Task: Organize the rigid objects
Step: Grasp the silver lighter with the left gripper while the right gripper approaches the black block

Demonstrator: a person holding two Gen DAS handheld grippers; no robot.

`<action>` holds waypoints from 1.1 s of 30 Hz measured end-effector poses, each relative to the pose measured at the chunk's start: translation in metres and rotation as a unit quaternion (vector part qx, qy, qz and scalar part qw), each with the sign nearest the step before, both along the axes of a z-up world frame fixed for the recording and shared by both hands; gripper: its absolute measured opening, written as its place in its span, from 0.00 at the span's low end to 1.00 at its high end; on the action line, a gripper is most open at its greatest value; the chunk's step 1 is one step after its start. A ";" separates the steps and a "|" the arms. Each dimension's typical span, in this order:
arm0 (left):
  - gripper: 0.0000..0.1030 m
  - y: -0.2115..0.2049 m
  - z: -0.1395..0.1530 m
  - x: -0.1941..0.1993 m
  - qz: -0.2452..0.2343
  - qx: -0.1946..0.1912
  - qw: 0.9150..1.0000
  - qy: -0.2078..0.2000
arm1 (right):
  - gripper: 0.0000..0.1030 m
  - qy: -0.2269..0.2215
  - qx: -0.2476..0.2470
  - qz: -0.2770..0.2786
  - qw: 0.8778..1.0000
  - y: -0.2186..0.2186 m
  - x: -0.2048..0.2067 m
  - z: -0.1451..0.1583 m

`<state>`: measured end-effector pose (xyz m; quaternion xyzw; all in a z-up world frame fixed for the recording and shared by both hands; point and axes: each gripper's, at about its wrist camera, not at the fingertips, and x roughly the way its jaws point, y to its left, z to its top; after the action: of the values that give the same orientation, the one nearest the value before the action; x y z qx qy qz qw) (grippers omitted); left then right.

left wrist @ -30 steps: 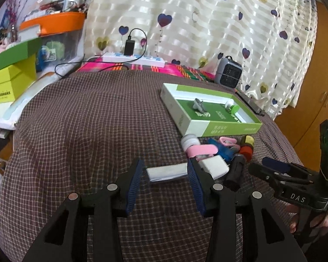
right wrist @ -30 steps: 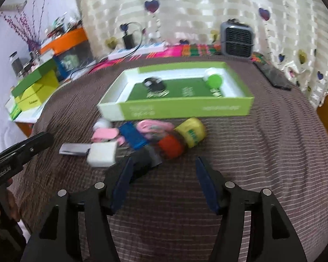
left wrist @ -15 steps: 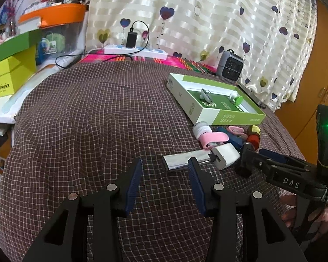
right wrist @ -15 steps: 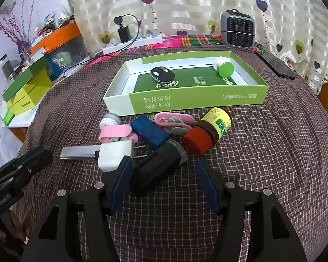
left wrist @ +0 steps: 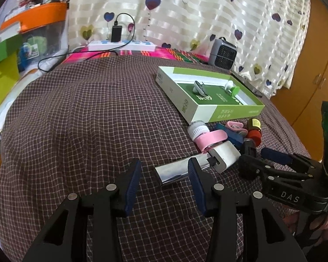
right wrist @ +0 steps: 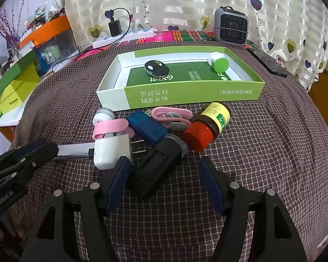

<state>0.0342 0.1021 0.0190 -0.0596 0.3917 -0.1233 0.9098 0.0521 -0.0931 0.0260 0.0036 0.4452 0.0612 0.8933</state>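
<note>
A green box [right wrist: 185, 97] [left wrist: 236, 111] on the checked cloth holds a black oval device [right wrist: 156, 67] and a green-capped white bottle [right wrist: 218, 62]. In front of it lies a pile: a silver metal case [left wrist: 175, 171], a white charger [right wrist: 111, 150] [left wrist: 225, 156], a pink clip [right wrist: 111, 127], a blue block [right wrist: 147, 126], a black block [right wrist: 157, 170] and a red-capped jar [right wrist: 210, 126]. My left gripper [left wrist: 164, 182] is open around the near end of the silver case. My right gripper [right wrist: 164, 181] is open around the black block.
A small grey heater [right wrist: 230, 26], a power strip with a charger [right wrist: 124, 36] and a black phone [right wrist: 267, 62] sit at the back. Yellow-green boxes [right wrist: 13, 89] and an orange-lidded bin [right wrist: 52, 37] stand at the left edge.
Both grippers have moved forward and down toward the pile. The left one's fingers now straddle the silver case and the right one's straddle the black block. Both stay open.
</note>
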 end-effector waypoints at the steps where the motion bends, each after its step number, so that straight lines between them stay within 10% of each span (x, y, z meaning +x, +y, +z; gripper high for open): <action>1: 0.42 -0.002 0.000 0.001 -0.005 0.003 1.000 0.000 | 0.65 0.000 0.001 -0.002 1.000 -0.001 0.000 0.000; 33: 0.46 -0.038 -0.007 0.014 -0.137 0.058 0.988 0.042 | 0.65 0.002 -0.038 0.001 0.999 -0.039 0.001 -0.007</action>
<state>0.0485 0.0641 0.0120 0.0426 0.4403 -0.2215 0.8691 0.0527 -0.1323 0.0188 -0.0305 0.4494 0.0458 0.8916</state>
